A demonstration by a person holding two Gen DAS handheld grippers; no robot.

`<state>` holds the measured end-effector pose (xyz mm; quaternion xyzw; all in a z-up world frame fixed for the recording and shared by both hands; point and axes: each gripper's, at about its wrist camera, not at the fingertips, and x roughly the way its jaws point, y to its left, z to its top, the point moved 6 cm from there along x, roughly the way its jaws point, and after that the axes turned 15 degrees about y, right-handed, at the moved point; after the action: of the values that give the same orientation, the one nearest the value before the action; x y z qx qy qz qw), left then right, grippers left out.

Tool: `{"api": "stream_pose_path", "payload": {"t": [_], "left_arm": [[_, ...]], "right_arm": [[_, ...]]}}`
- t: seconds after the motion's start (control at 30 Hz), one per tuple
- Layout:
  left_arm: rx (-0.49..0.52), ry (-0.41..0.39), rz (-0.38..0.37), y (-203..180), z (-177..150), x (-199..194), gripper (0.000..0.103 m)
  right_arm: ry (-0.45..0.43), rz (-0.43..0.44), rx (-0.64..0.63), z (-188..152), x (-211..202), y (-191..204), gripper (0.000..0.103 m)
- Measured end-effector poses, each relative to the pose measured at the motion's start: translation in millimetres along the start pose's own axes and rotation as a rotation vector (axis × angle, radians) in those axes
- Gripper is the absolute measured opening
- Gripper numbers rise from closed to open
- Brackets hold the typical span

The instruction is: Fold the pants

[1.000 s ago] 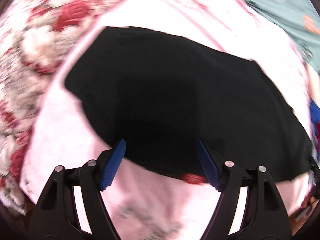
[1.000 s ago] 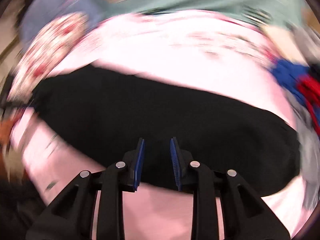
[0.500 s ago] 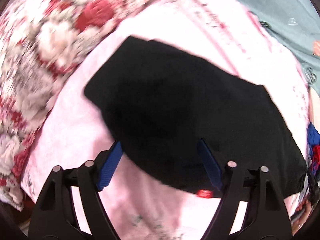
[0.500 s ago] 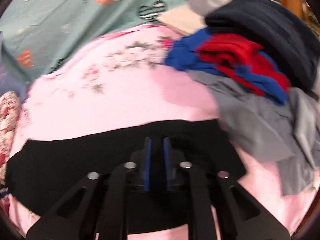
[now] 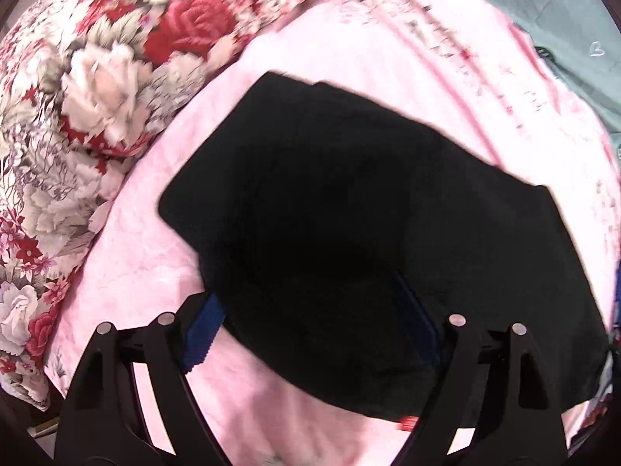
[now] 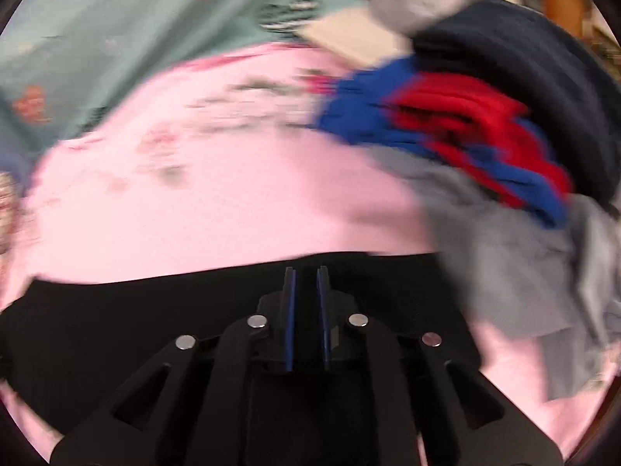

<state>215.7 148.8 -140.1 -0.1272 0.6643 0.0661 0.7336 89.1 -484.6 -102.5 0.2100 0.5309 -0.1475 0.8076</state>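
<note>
The black pants [image 5: 349, 209] lie folded flat on a pink sheet [image 5: 136, 264]. My left gripper [image 5: 310, 310] is open wide over the pants' near edge, its left blue pad [image 5: 202, 334] at the cloth's edge, the right pad over the black fabric. In the right wrist view the pants [image 6: 136, 318] fill the lower half. My right gripper [image 6: 306, 283] has its blue pads nearly together with a narrow gap, above the pants' far edge; whether cloth is pinched cannot be told.
A red and white floral quilt [image 5: 77, 97] lies left of the pants. A teal patterned blanket [image 6: 116, 19] lies beyond the pink sheet [image 6: 213, 202]. A pile of grey, blue, red and dark clothes [image 6: 485, 124] sits at the right.
My right gripper has closed from partly open to nearly shut and swung right toward the clothes pile. My left gripper stayed open while the view shifted, the pants now sitting further right.
</note>
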Motion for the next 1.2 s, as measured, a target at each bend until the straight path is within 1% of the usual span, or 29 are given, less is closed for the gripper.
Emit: {"api": "stream_pose_path", "payload": {"t": [0.07, 0.13, 0.17, 0.2, 0.23, 0.3, 0.33, 0.37, 0.4, 0.43, 0.47, 0.5, 0.53, 0.57, 0.6, 0.63, 0.67, 0.7, 0.77, 0.8, 0.83, 0.9, 0.93, 0.97, 1.0, 1.03, 1.07, 1.13, 1.2], "left_arm": [[0.034, -0.023, -0.002, -17.9, -0.9, -3.3, 0.087], [0.052, -0.035, 0.02, -28.2, 1.6, -1.8, 0.088], [0.049, -0.031, 0.03, -33.6, 2.5, 1.6, 0.088], [0.039, -0.022, 0.039, -32.3, 4.3, 6.2, 0.088], [0.027, -0.012, 0.046, -27.9, 4.6, 11.4, 0.088], [0.008, 0.006, 0.071, -21.7, 9.0, 22.6, 0.088], [0.0, 0.015, 0.07, -17.5, 13.5, 26.8, 0.089], [-0.005, 0.027, 0.059, -14.0, 14.4, 30.1, 0.089], [-0.008, 0.03, 0.052, -12.5, 14.3, 29.5, 0.089], [-0.007, 0.026, 0.049, -11.4, 13.6, 25.7, 0.088], [-0.005, 0.02, 0.045, -12.1, 12.3, 22.1, 0.088], [0.002, 0.004, 0.036, -13.4, 8.5, 15.0, 0.088], [0.013, -0.009, 0.026, -13.3, 1.0, 7.2, 0.088], [0.027, -0.022, 0.014, -15.6, -7.6, -1.0, 0.088], [0.041, -0.034, 0.004, -20.1, -12.7, -6.7, 0.088], [0.063, -0.046, -0.002, -26.8, -18.5, -12.3, 0.089], [0.084, -0.056, 0.0, -30.6, -26.5, -17.4, 0.089], [0.112, -0.067, 0.007, -39.6, -32.9, -21.0, 0.089], [0.159, -0.081, 0.012, -57.7, -31.5, -21.4, 0.09], [0.192, -0.09, 0.02, -65.6, -34.8, -20.2, 0.092], [0.209, -0.094, 0.034, -68.3, -39.5, -18.1, 0.092], [0.243, -0.101, 0.097, -76.3, -32.5, -3.4, 0.094], [0.24, -0.09, 0.154, -73.2, -28.5, 7.2, 0.094], [0.21, -0.052, 0.198, -65.9, -24.5, 20.5, 0.094], [0.183, -0.028, 0.161, -59.8, -20.0, 28.4, 0.101], [0.151, -0.012, 0.114, -50.3, -16.2, 30.1, 0.101], [0.14, -0.013, 0.107, -45.1, -14.0, 27.1, 0.101], [0.134, -0.005, 0.096, -43.4, -13.5, 22.0, 0.1], [0.138, -0.002, 0.091, -47.1, -13.1, 15.2, 0.1]], "right_arm": [[0.026, 0.082, -0.076, -6.3, 2.2, 40.0, 0.012], [0.079, 0.19, -0.142, -15.0, 10.5, 78.2, 0.014], [0.108, 0.223, -0.161, -18.0, 15.2, 90.5, 0.016], [0.137, 0.224, -0.173, -20.6, 22.0, 98.1, 0.018], [0.146, 0.192, -0.172, -19.2, 28.0, 97.6, 0.018], [0.143, 0.073, -0.142, -14.2, 40.7, 73.3, 0.016], [0.131, 0.112, -0.114, -11.6, 40.4, 58.7, 0.011], [0.132, 0.159, -0.069, -10.8, 41.7, 43.7, 0.003], [0.135, 0.188, 0.012, -5.7, 42.9, 15.9, 0.0], [0.119, 0.17, 0.053, -2.4, 40.7, 0.0, 0.0], [0.084, 0.048, 0.102, 1.6, 34.0, -22.1, 0.0], [0.059, 0.0, 0.13, 1.6, 24.8, -33.8, 0.007], [0.05, 0.011, 0.143, -1.4, 18.1, -36.1, 0.011], [0.049, 0.077, 0.132, -6.6, 10.0, -31.3, 0.013], [0.062, 0.134, 0.089, -15.0, 4.9, -19.0, 0.018], [0.076, 0.163, 0.043, -22.4, 3.5, -6.4, 0.025], [0.095, 0.184, -0.024, -34.0, 2.3, 9.8, 0.037], [0.113, 0.189, -0.082, -45.8, 3.1, 23.3, 0.044], [0.143, 0.194, -0.165, -61.9, 9.0, 40.2, 0.044], [0.155, 0.167, -0.19, -67.4, 13.9, 41.6, 0.044], [0.143, 0.157, -0.201, -72.3, 12.3, 41.6, 0.044], [0.129, 0.16, -0.193, -71.7, 9.9, 30.4, 0.044], [0.13, 0.144, -0.158, -68.9, 9.3, 20.0, 0.044], [0.13, 0.106, -0.127, -65.7, 8.2, 9.8, 0.044], [0.125, 0.032, -0.093, -62.5, 5.5, -3.2, 0.044], [0.121, -0.025, -0.064, -63.2, 1.4, -8.0, 0.044], [0.122, -0.061, -0.022, -61.5, 0.2, -15.5, 0.044], [0.129, -0.017, 0.012, -59.8, -1.5, -6.0, 0.046], [0.118, 0.047, -0.008, -56.6, -6.0, 13.0, 0.046]]}}
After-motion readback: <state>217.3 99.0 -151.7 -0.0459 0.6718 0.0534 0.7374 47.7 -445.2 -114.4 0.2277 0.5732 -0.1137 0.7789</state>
